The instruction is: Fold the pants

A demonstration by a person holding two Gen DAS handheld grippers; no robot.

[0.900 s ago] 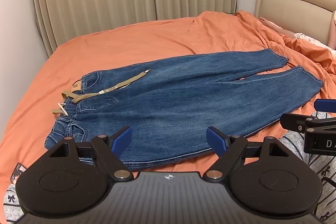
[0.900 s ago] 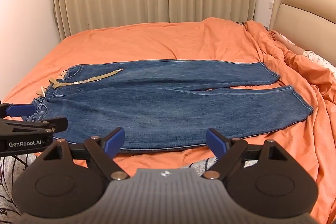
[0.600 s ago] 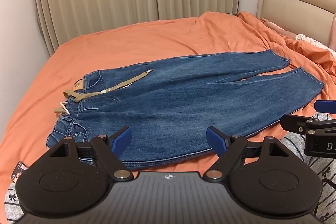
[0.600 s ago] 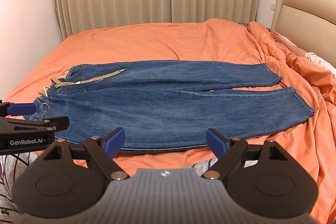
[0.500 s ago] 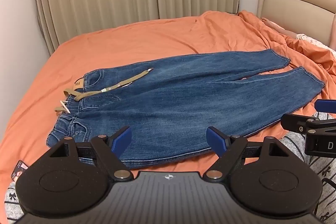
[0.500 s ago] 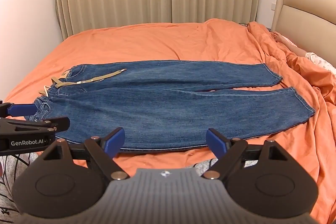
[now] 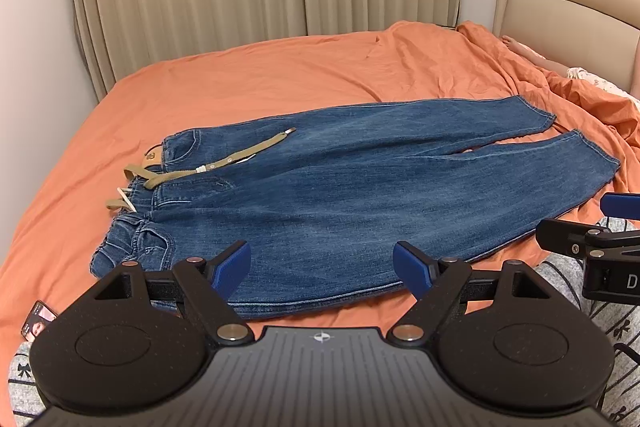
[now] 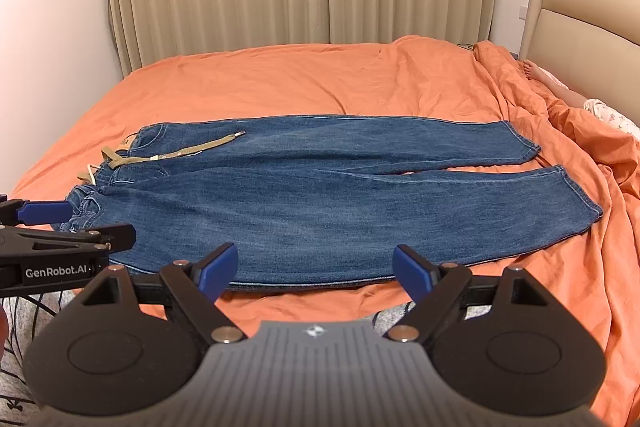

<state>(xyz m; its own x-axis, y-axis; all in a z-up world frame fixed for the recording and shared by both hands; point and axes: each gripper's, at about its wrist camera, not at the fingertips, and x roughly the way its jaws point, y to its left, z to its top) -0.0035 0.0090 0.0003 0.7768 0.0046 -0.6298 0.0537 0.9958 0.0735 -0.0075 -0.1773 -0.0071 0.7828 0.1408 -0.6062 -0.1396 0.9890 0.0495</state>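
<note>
So this is basically the very start, nothing folded yet. The jeans (image 7: 340, 195) are lying flat across the orange bed (image 7: 280, 79), parallel to its near edge, with both legs side by side and a small gap between them near the hems. Going left to right: the waistband (image 7: 136, 211) sits toward the left edge of the bed with a tan belt (image 7: 224, 159) trailing loose over the upper hip, then the seat and thighs run through the middle, and the two leg hems (image 8: 560, 179) end toward the right side, just short of the rumpled duvet (image 8: 580, 115). The left tool (image 7: 322, 267) hovers over the near edge with its blue pads spread wide, nothing between them. The right tool (image 8: 314, 267) is the same, spread wide and empty. My guess is the next move is to go down and pinch the near leg's edge, one tool by the waist and one by the hem, then flip it over onto the far leg. That belt could bunch up inside the fold, so watch it.
</note>
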